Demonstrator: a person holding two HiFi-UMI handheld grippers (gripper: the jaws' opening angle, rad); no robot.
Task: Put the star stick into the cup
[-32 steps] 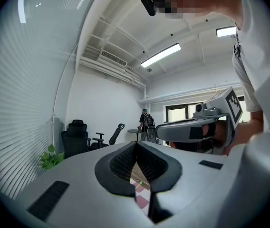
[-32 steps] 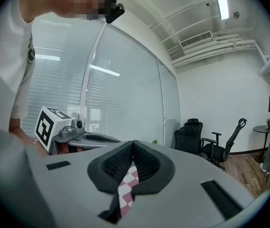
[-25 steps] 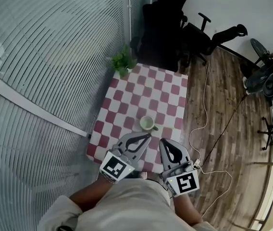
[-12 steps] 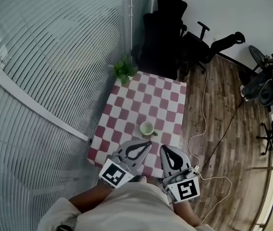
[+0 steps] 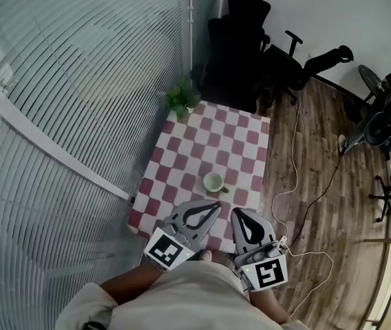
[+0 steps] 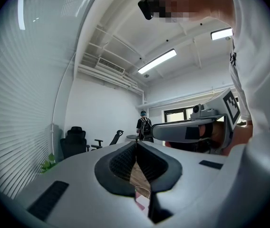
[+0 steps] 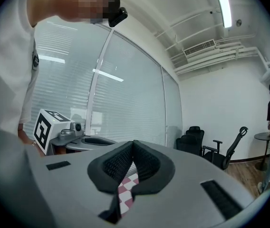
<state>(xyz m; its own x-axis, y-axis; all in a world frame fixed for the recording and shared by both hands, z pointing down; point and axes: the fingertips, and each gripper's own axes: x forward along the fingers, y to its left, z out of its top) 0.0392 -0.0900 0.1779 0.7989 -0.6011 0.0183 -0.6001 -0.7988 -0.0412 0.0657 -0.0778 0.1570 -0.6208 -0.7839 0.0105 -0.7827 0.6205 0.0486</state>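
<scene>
A pale green cup (image 5: pixel 213 181) stands on the red and white checked table (image 5: pixel 209 143), near its front edge. No star stick shows in any view. In the head view my left gripper (image 5: pixel 215 205) and right gripper (image 5: pixel 237 213) hang side by side over the table's near edge, just short of the cup. Both point level toward the far side. In the left gripper view the left gripper (image 6: pixel 136 144) has its jaws meeting at the tips, with nothing between them. The right gripper (image 7: pixel 134 144) is the same in its own view: shut and empty.
A small potted plant (image 5: pixel 181 100) sits on the table's far left corner. Black office chairs (image 5: pixel 240 47) stand behind the table. A white cable (image 5: pixel 295 150) runs over the wooden floor on the right. A blind-covered glass wall (image 5: pixel 78 81) lines the left. A person (image 6: pixel 143 125) stands far off.
Both grippers have lifted slightly, still side by side and shut. The table and cup sit a little further right in the head view. Nothing was picked up or let go.
</scene>
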